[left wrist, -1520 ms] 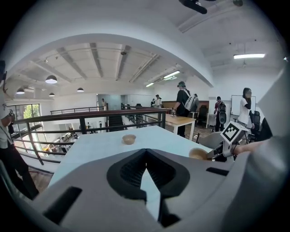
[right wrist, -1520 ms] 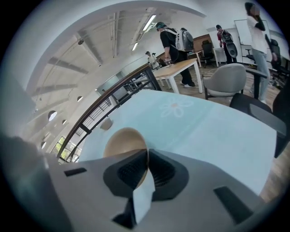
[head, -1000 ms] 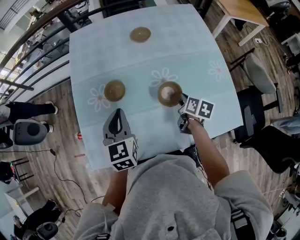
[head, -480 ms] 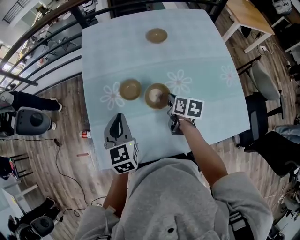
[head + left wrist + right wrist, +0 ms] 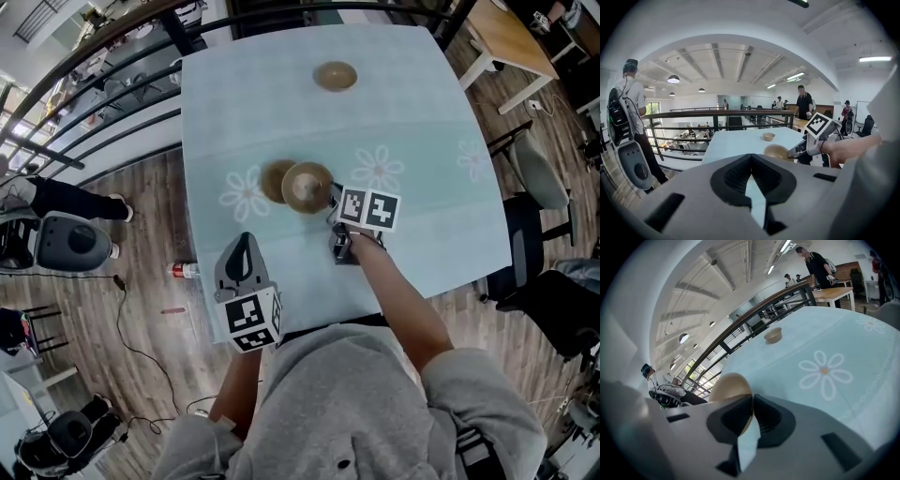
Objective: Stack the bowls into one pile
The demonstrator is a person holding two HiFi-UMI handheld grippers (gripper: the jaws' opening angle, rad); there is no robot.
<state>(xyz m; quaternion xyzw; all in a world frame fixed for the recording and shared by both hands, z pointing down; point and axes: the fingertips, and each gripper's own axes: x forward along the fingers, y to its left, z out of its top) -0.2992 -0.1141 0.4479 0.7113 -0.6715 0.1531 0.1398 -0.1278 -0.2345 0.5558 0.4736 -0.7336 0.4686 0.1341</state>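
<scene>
Three tan bowls are on or over the pale blue flowered table [image 5: 422,112]. My right gripper [image 5: 332,197] is shut on the rim of one bowl [image 5: 307,187] and holds it tilted, partly over a second bowl [image 5: 274,180] that rests on the table. The right gripper view shows that rim pinched between the jaws, with the held bowl [image 5: 730,386] at my right gripper [image 5: 751,401]. The third bowl [image 5: 336,75] stands alone at the far side, also in the right gripper view [image 5: 773,335]. My left gripper [image 5: 242,246] hovers near the front edge, shut and empty.
A black railing [image 5: 103,42] runs along the table's far left side. Chairs [image 5: 534,178] and a wooden table [image 5: 502,28] stand to the right. A small bottle [image 5: 183,270] lies on the wood floor at the left, near grey equipment [image 5: 67,242]. People stand beyond the railing.
My right gripper has carried its bowl leftward across the table until it overlaps the left bowl. The left gripper has stayed where it was.
</scene>
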